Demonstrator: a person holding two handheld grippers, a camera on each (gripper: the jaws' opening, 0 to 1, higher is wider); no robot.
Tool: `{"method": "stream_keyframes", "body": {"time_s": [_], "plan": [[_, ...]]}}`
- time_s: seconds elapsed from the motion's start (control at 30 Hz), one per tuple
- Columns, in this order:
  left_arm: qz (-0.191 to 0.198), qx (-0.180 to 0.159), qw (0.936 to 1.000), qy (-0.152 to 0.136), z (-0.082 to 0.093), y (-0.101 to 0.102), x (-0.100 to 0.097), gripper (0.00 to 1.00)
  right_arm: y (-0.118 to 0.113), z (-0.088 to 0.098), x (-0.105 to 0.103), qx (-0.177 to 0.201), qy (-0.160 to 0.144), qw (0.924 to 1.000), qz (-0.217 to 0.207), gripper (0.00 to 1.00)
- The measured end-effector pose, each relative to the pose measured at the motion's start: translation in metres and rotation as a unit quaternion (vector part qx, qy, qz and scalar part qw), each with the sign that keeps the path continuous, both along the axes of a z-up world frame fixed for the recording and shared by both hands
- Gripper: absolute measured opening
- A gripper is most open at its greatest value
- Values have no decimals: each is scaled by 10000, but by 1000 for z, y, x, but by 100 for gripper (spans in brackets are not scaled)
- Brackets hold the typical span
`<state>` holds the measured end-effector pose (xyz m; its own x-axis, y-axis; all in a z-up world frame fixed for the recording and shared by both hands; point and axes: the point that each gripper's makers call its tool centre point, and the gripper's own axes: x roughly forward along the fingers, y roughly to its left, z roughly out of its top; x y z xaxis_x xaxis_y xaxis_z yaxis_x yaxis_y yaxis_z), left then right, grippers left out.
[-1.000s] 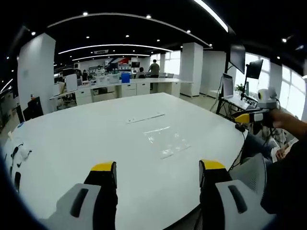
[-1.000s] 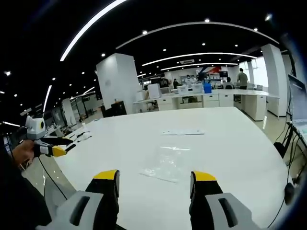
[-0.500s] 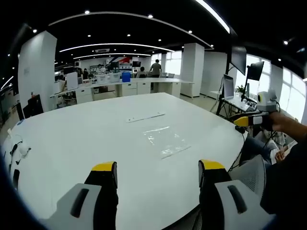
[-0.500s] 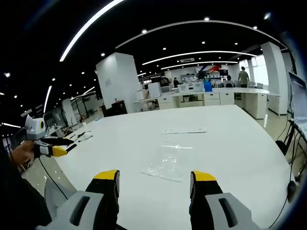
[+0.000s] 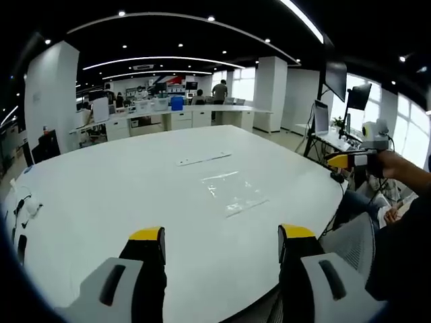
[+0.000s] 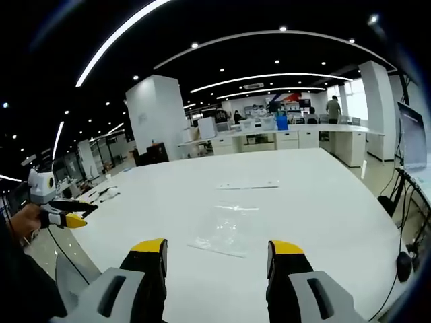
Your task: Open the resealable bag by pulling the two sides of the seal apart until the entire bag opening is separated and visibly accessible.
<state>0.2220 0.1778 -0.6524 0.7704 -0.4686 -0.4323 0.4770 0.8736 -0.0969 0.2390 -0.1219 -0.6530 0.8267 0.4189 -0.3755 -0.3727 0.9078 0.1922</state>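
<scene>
Clear resealable bag [image 5: 232, 195] flat on the white surface [image 5: 101, 202] — both grippers held clear of it.
Left gripper [image 5: 221, 241]: jaws spread at bottom of its view, nothing between them, bag just above centre of frame. Right gripper [image 6: 217, 249]: jaws spread too, bag [image 6: 222, 229] at centre frame. A thin clear strip [image 5: 204, 159] lies past the bag, toward upper frame.

Clear bag [image 5: 234, 194] [image 6: 223, 229] lies flat, seemingly sealed.
</scene>
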Motion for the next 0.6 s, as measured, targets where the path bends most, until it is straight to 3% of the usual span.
{"method": "stream_keyframes", "body": {"time_s": [0.23, 0.4, 0.6], "plan": [[46, 2, 10000, -84, 1, -1, 2, 69, 2, 4, 2, 76, -82, 9999, -27, 61], [181, 178, 9990, -355, 8, 7, 9, 82, -5, 14, 7, -15, -477, 9985, -257, 85], [187, 223, 9980, -556, 14, 9, 12, 91, 1, 11, 5, -45, -455, 9989, -88, 89]]}}
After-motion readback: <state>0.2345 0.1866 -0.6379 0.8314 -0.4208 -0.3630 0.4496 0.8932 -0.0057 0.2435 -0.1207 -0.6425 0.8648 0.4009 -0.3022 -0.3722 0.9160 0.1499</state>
